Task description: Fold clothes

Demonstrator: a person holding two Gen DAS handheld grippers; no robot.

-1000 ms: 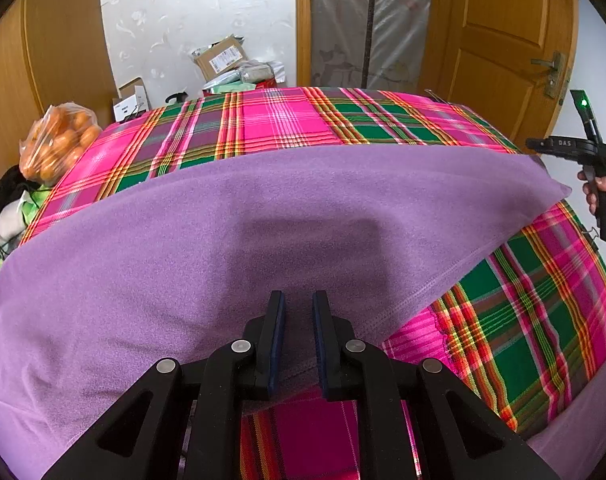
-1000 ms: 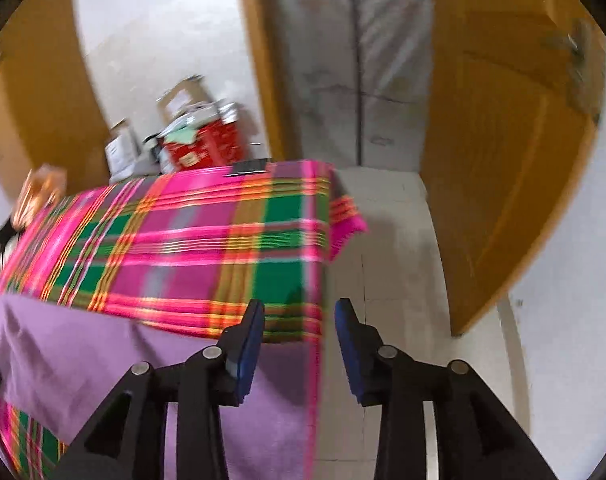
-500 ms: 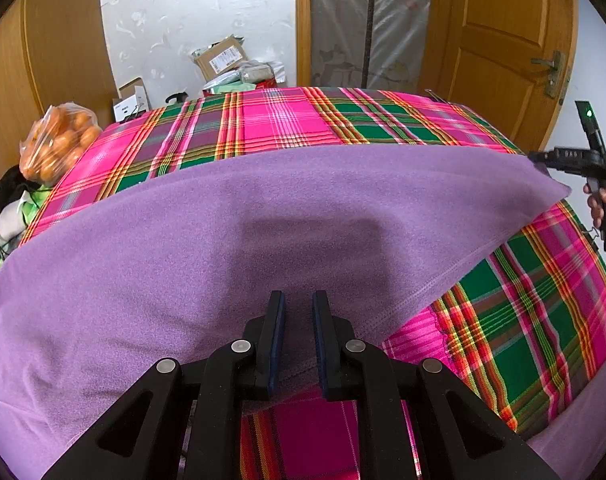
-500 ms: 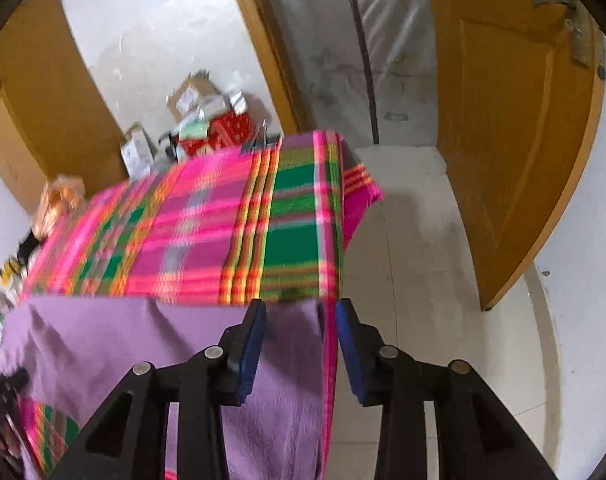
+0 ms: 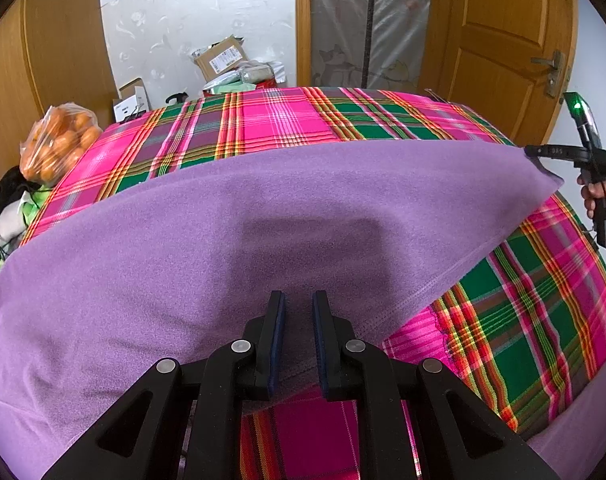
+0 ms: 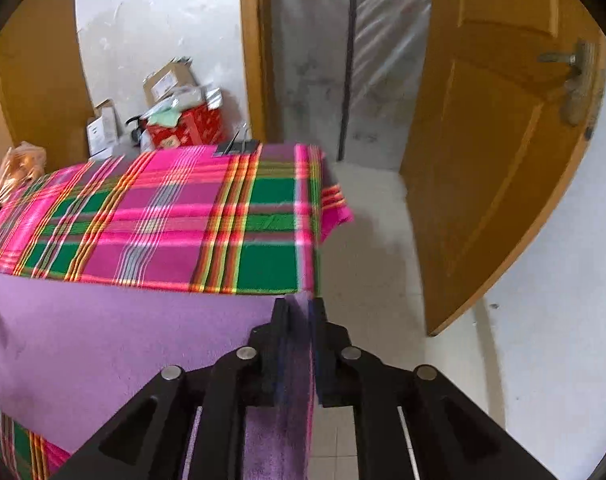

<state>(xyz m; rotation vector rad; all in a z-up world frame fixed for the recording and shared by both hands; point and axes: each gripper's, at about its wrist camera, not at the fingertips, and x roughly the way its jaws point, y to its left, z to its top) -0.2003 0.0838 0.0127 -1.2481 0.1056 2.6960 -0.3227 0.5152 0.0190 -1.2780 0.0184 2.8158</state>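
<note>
From the left wrist we see the purple garment (image 5: 263,232) spread long across the plaid worktop (image 5: 271,120), our left gripper (image 5: 298,340) with jaws clamped on its near hem. From the right wrist, our right gripper (image 6: 299,344) at the worktop's right edge has just been closing its jaws, now pinching the garment's far-right corner, so both ends are held.
</note>
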